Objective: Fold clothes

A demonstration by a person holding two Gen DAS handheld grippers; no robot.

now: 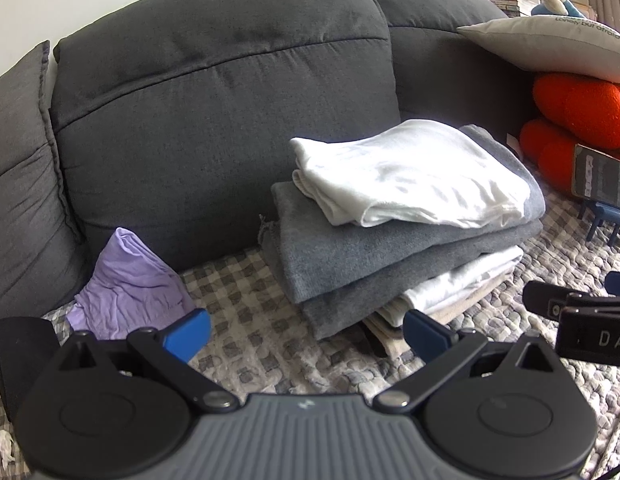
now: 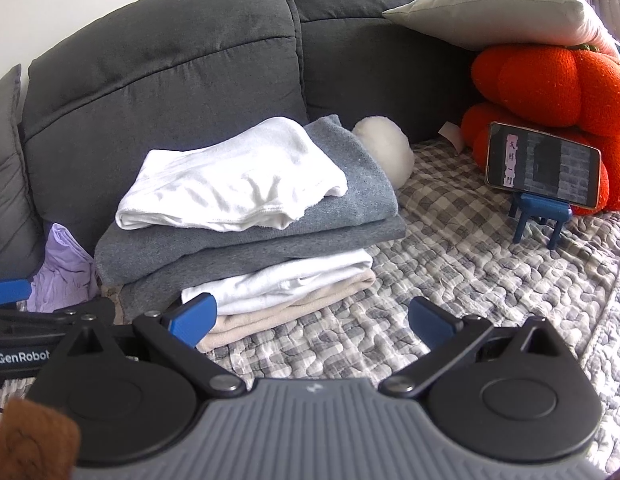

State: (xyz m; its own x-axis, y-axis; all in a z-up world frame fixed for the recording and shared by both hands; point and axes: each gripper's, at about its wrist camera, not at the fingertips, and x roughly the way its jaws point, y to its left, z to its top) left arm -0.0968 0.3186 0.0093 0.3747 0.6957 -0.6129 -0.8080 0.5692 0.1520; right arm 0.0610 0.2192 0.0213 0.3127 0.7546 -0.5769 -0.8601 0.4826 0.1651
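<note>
A stack of folded clothes sits on the checked sofa cover [image 1: 250, 312]: a white garment [image 1: 410, 176] [image 2: 230, 184] on top, a grey one [image 1: 370, 252] [image 2: 238, 248] under it, white and beige pieces [image 2: 294, 292] at the bottom. A crumpled lilac garment [image 1: 130, 280] [image 2: 64, 272] lies to the left against the back cushion. My left gripper [image 1: 306, 334] is open, low in front of the stack, holding nothing. My right gripper [image 2: 310, 320] is open too, just right of the stack's front corner. The right gripper's side shows at the right edge of the left wrist view.
Dark grey sofa back cushions [image 1: 222, 92] rise behind the clothes. At the right stand orange plush cushions [image 2: 546, 84], a pale pillow [image 2: 510, 12] on top, and a phone [image 2: 544, 164] on a small blue stand [image 2: 538, 216]. A white fluffy ball [image 2: 386, 148] lies behind the stack.
</note>
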